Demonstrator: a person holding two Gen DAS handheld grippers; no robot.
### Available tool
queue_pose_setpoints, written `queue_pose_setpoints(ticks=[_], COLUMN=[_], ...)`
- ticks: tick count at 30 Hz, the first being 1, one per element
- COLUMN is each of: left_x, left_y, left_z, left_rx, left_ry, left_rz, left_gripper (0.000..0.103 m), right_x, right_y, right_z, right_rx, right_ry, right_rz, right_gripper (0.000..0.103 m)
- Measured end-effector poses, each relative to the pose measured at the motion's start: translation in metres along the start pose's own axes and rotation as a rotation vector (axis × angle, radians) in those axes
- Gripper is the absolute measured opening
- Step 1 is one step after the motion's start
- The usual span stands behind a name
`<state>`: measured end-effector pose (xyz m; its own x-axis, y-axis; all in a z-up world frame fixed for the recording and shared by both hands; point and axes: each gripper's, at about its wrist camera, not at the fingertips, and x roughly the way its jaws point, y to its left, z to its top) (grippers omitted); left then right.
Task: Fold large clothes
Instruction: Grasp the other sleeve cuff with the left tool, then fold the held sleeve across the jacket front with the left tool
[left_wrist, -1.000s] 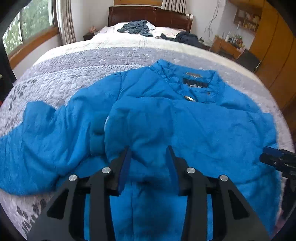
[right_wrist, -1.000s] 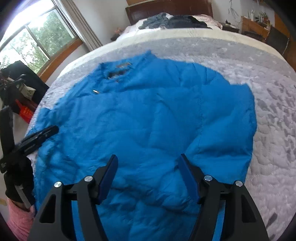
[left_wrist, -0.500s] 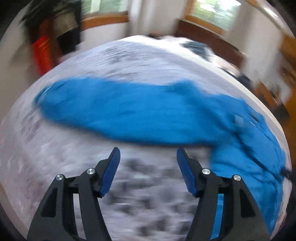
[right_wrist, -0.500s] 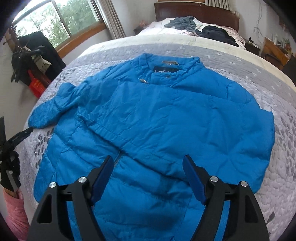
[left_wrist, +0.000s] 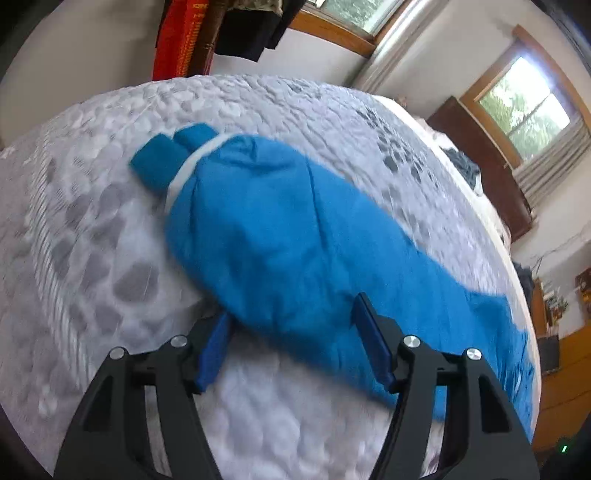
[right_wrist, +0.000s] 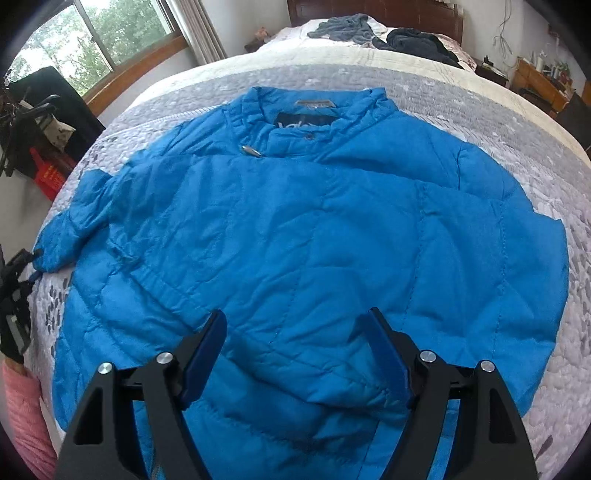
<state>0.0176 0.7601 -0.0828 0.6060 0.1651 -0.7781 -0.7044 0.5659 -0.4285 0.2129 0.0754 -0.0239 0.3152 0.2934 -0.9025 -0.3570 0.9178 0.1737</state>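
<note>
A bright blue padded jacket (right_wrist: 314, 240) lies front up on the grey quilted bed, collar toward the headboard. Its right sleeve is folded across the body; its left sleeve (left_wrist: 277, 236) stretches out sideways, cuff (left_wrist: 159, 162) at the far end. My left gripper (left_wrist: 291, 343) is open, low over the bed, its fingers straddling the lower edge of that sleeve. In the right wrist view the left gripper (right_wrist: 14, 291) shows at the left edge by the cuff, held by a hand in a pink sleeve. My right gripper (right_wrist: 295, 354) is open above the jacket's hem, holding nothing.
The bed's quilt (right_wrist: 517, 122) surrounds the jacket. Grey and dark clothes (right_wrist: 388, 33) are piled by the wooden headboard. A rack with dark and red items (right_wrist: 40, 140) stands left of the bed under a window. A wooden desk (right_wrist: 539, 81) is at the right.
My left gripper has swung from over the jacket's front out to the left sleeve and dropped close to it. My right gripper has stayed open over the hem, shifting slightly.
</note>
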Motion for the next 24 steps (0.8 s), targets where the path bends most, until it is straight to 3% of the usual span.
queue_pose_setpoints(ticks=[2, 4, 6, 9, 15, 24], left_x=[0.006, 0.009, 0.006, 0.002, -0.045, -0.119], left_y=[-0.004, -0.006, -0.003, 0.000, -0.029, -0.129], left_z=[0.008, 0.014, 0.016, 0.017, 0.003, -0.026], left_rx=[-0.015, -0.020, -0.036, -0.074, 0.021, 0.268], left_ry=[-0.019, -0.035, -0.054, -0.071, -0.188, -0.312], left_rz=[0.009, 0.042, 0.060, 0.041, 0.033, -0.108], left_gripper=[0.061, 0.052, 0.030, 0.008, 0.003, 0.002], right_x=[0.001, 0.004, 0.006, 0.006, -0.004, -0.027], right_y=[-0.001, -0.003, -0.004, -0.004, -0.002, 0.001], right_z=[0.000, 0.001, 0.000, 0.000, -0.004, -0.015], right_rx=[0.001, 0.002, 0.000, -0.007, -0.008, -0.038], right_ry=[-0.001, -0.003, -0.006, -0.009, -0.015, -0.049], right_rz=[0.001, 0.004, 0.004, 0.003, -0.002, -0.037], right_gripper=[0.078, 0.078, 0.079, 0.079, 0.078, 0.078])
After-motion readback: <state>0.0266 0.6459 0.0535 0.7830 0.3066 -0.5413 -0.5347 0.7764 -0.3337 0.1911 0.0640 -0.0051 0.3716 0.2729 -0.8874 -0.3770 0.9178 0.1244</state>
